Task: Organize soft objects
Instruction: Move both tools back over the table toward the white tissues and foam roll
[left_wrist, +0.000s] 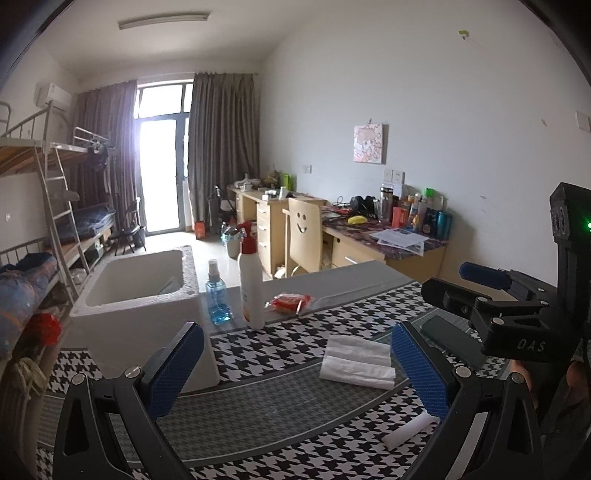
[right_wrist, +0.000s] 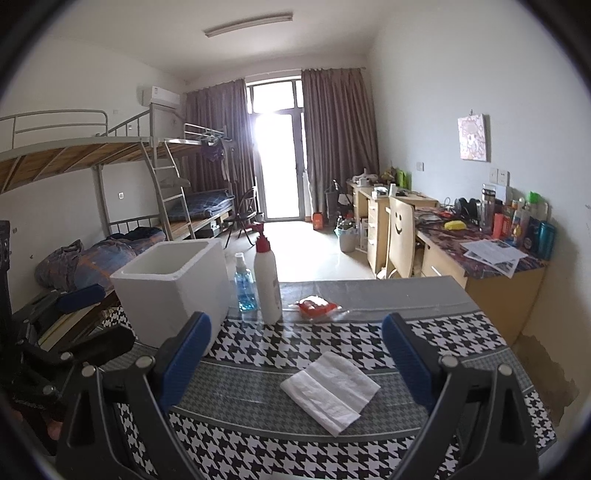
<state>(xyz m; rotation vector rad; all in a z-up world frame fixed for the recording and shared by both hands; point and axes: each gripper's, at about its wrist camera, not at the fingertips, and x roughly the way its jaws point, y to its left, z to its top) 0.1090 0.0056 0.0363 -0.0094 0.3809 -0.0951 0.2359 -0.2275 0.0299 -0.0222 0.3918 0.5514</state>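
We hold the left hand-held gripper (left_wrist: 297, 363) above the bench (left_wrist: 258, 410), its blue pads (left_wrist: 177, 369) wide apart and empty. The folded white tissue (left_wrist: 356, 360) lies flat on the houndstooth cloth, just in front of the right pad in this view. A small white roll (left_wrist: 408, 430) lies near that pad, partly hidden by the finger. The right hand-held gripper (right_wrist: 297, 354) also hangs over the bench with its pads spread and nothing between them; in its view the tissue (right_wrist: 330, 389) sits between and below the fingertips, untouched. Further back stands an open white foam box (right_wrist: 173, 291), then a blue spray bottle (right_wrist: 245, 286), a white pump bottle (right_wrist: 267, 280) and a red packet (right_wrist: 317, 306). A dark phone (left_wrist: 452, 341) lies to the right of the tissue
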